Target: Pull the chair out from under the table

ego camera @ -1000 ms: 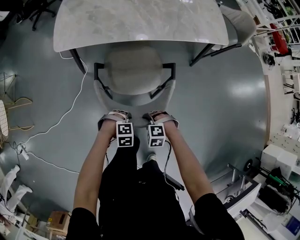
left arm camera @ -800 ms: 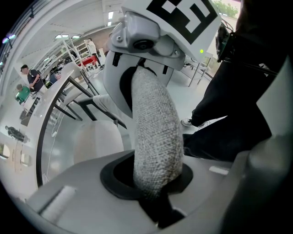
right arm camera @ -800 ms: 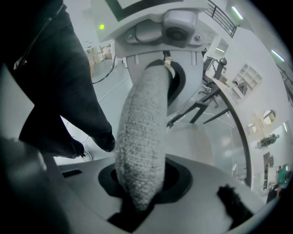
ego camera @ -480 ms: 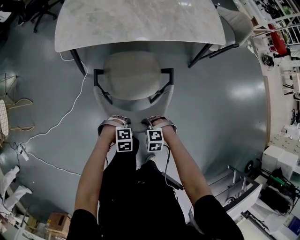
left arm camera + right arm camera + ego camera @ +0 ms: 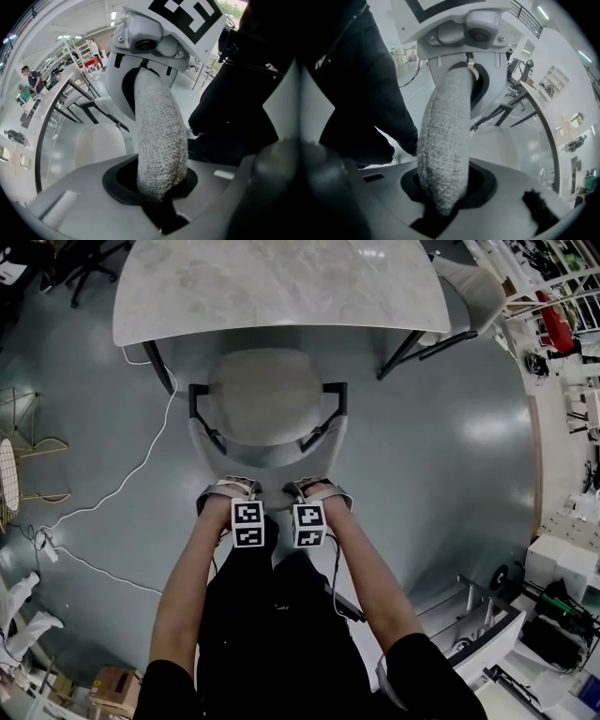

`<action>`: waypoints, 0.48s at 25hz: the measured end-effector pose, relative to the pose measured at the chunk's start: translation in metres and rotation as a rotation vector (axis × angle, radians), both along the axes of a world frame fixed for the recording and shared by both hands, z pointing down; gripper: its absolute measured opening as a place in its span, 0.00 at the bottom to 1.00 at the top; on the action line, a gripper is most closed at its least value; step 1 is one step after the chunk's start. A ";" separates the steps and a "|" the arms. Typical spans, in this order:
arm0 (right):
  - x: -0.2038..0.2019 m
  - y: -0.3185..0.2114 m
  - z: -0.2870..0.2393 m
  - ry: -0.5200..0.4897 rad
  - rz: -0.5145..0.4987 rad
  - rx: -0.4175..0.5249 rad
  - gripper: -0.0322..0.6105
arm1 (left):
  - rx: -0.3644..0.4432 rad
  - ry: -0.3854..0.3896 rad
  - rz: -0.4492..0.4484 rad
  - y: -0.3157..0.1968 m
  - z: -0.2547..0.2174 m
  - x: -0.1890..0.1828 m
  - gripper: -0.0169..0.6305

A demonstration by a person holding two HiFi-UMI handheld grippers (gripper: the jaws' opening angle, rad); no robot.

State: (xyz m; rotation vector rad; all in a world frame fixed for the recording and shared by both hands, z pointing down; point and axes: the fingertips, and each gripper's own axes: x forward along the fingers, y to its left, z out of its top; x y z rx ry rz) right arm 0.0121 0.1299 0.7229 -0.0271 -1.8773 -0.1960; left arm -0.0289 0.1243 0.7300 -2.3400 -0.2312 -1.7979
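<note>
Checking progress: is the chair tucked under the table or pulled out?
Pulled out: the head view shows the chair's whole seat in front of the table's near edge, none under the tabletop.

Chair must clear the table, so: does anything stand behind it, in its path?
Only the person's own legs, directly behind the chair. The white cable lies on the floor off to one side, outside that path.

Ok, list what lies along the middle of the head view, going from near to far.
The person's black-clad legs → left gripper and right gripper, side by side, each shut on the chair backrest → chair seat → marble-topped table.
</note>
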 end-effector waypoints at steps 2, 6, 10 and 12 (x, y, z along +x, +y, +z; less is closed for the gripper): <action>0.001 -0.003 -0.001 -0.001 -0.001 0.008 0.19 | -0.001 -0.002 -0.001 -0.002 0.001 0.001 0.14; 0.002 -0.003 0.001 -0.002 -0.001 0.005 0.19 | -0.006 -0.006 -0.002 -0.002 0.002 0.002 0.14; 0.005 -0.002 0.001 0.000 -0.009 0.003 0.19 | -0.009 -0.006 -0.012 0.002 0.002 0.005 0.14; 0.004 -0.001 0.000 0.001 -0.014 0.002 0.19 | -0.013 -0.004 -0.013 0.005 0.001 0.004 0.14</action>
